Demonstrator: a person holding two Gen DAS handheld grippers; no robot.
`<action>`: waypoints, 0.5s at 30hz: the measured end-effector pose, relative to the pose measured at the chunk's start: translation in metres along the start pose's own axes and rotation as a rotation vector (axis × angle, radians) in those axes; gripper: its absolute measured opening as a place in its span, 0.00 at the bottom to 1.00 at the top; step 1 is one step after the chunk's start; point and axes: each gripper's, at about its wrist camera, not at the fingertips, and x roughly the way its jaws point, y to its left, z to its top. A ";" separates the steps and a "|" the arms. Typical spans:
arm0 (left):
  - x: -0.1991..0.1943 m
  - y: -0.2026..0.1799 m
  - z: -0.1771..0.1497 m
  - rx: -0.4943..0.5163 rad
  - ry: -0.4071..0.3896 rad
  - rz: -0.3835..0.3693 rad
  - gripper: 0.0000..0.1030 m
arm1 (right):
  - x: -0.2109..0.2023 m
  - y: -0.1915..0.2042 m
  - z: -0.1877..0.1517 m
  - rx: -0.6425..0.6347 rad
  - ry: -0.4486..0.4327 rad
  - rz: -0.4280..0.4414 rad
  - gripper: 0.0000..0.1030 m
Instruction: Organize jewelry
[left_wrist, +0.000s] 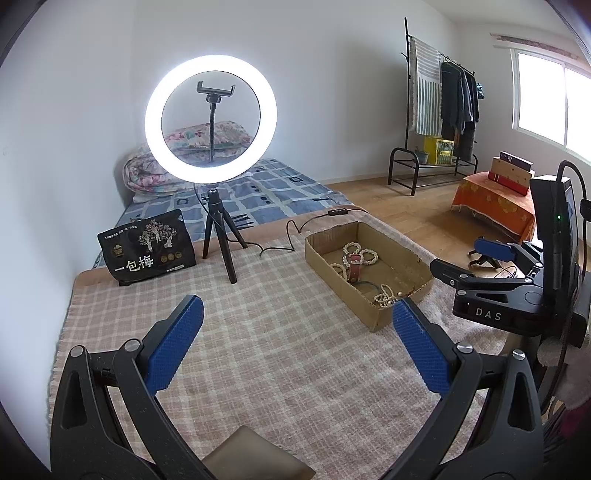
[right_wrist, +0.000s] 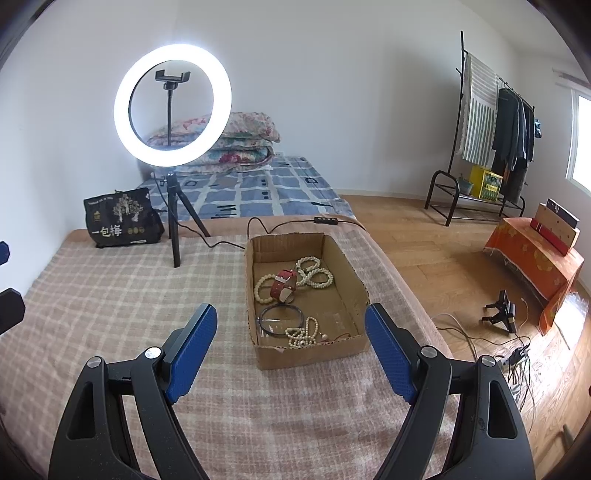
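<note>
Right wrist view is showing the cardboard box (right_wrist: 306, 299) sitting on the checked blanket (right_wrist: 110, 295), and all the jewelry I can see is lying inside it — pearl bead strands (right_wrist: 314, 273), a red watch strap (right_wrist: 283, 285), a dark bangle (right_wrist: 280, 319). Nothing is lying loose on the blanket. That is fitting either a gathering-up already finished or a sorting-out about to start, so I am naming no move. Both the right tongs (right_wrist: 291, 347) and the left tongs (left_wrist: 295, 339) are hanging spread wide — gripping nothing, touching nothing, short of the box.
</note>
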 end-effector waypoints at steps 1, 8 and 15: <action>0.000 0.000 0.000 -0.001 0.000 -0.002 1.00 | 0.000 0.000 0.000 0.000 0.001 0.001 0.80; 0.000 -0.001 0.000 0.000 -0.001 0.001 1.00 | 0.002 0.001 -0.001 0.001 0.004 0.002 0.80; 0.000 -0.001 0.000 0.000 0.000 0.000 1.00 | 0.002 0.002 -0.003 0.002 0.011 0.006 0.80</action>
